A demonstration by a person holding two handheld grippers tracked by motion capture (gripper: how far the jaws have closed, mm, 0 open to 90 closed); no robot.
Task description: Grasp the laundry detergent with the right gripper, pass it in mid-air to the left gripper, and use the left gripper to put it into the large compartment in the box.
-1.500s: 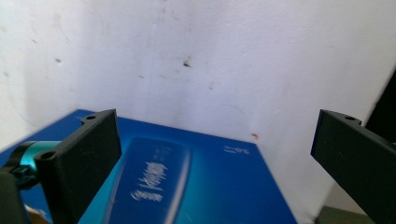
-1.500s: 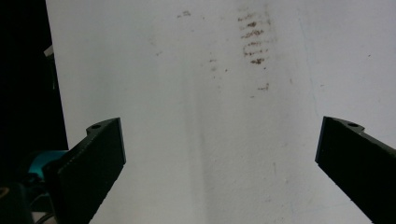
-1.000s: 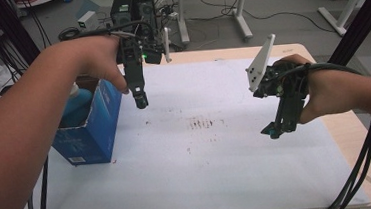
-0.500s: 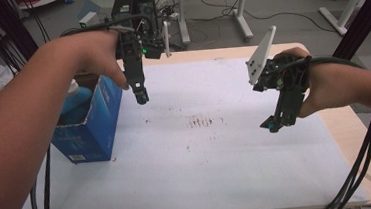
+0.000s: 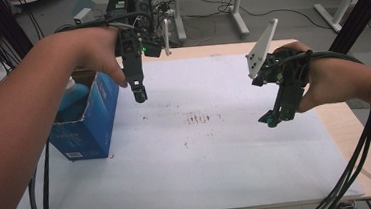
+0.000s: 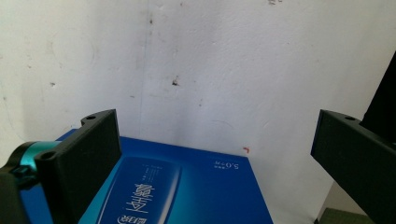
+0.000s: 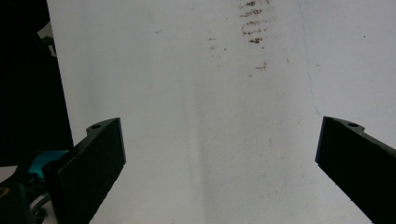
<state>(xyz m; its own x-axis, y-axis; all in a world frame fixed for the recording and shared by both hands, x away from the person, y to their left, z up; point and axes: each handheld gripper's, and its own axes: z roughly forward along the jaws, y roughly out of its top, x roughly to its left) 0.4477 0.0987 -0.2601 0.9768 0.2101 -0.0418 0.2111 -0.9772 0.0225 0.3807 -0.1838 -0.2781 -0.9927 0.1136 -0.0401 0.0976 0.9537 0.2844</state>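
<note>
An open-topped blue cardboard box (image 5: 87, 124) stands at the left of the white table (image 5: 219, 172), and a blue bottle (image 5: 70, 96) sticks up inside it. My left gripper (image 5: 140, 94) hangs pointing down just right of the box's upper corner, above the table. In the left gripper view it (image 6: 217, 126) is open wide, with the box's printed blue face (image 6: 187, 191) below the jaws and nothing between them. My right gripper (image 5: 271, 121) hovers over the right side of the table, tilted down and to the left. It (image 7: 217, 128) is open and holds nothing.
Brown smudges (image 5: 199, 117) mark the middle of the table, and they appear again in the right gripper view (image 7: 254, 28). Equipment and cables (image 5: 130, 1) stand behind the far edge. Cables (image 5: 349, 172) trail from the right hand over the table's bare wooden right edge (image 5: 356, 136).
Both grippers have lifted slightly. The right one has also drifted a little to the left. The box has stayed in place.
</note>
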